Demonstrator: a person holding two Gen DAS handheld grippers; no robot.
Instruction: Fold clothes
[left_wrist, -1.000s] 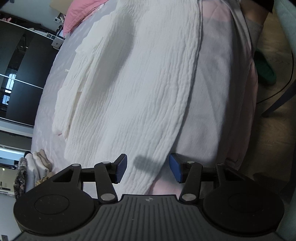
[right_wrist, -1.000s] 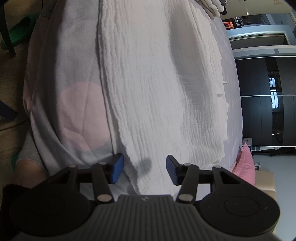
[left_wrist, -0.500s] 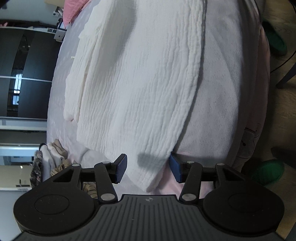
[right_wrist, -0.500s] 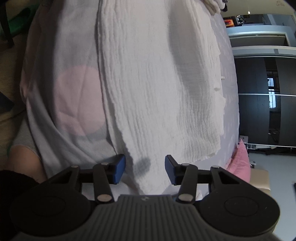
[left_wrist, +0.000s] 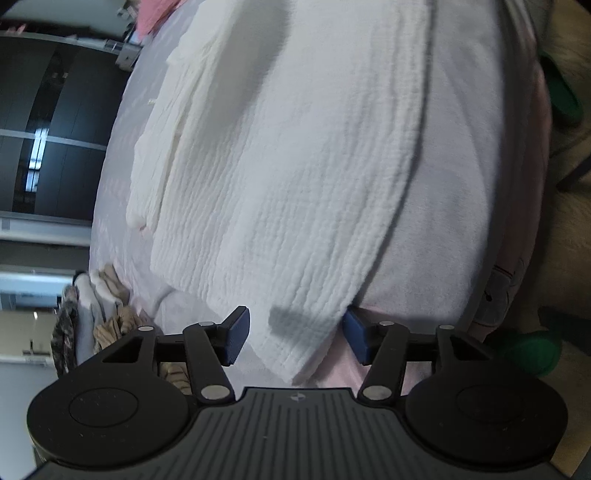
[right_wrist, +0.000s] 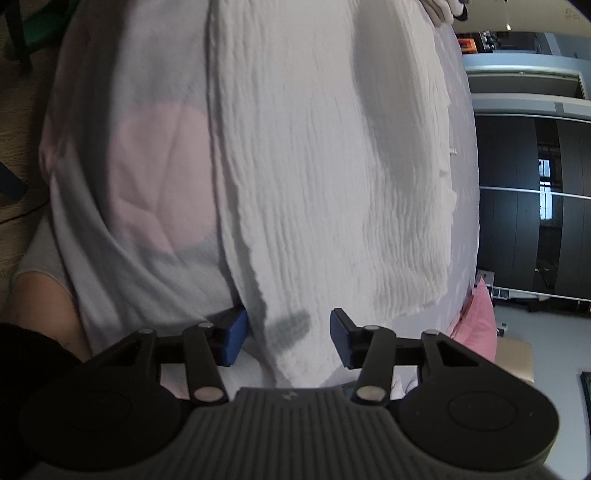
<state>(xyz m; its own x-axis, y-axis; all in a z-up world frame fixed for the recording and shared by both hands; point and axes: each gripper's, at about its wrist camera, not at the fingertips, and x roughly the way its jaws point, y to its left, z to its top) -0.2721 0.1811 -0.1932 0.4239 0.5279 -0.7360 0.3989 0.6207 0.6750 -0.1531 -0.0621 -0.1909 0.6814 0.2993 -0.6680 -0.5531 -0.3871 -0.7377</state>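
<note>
A white crinkled garment (left_wrist: 288, 177) lies spread lengthwise on a bed with a pale grey and pink cover (left_wrist: 461, 206). In the left wrist view my left gripper (left_wrist: 295, 338) hovers over the garment's near corner; its jaws are opening, and the blue pads stand apart on either side of the cloth without pressing it. In the right wrist view the same garment (right_wrist: 325, 177) runs away from my right gripper (right_wrist: 286, 338), which is open over another near corner, pads clear of the cloth.
A pile of folded clothes (left_wrist: 96, 314) sits at the bed's edge, left in the left wrist view. A pink pillow (right_wrist: 476, 325) lies at the right in the right wrist view. Dark wardrobe doors (right_wrist: 532, 206) stand beyond the bed. Green slippers (left_wrist: 532, 350) lie on the floor.
Both views have shifted back along the garment, so its near corners now lie between the fingers. The left jaws stand a little wider than before.
</note>
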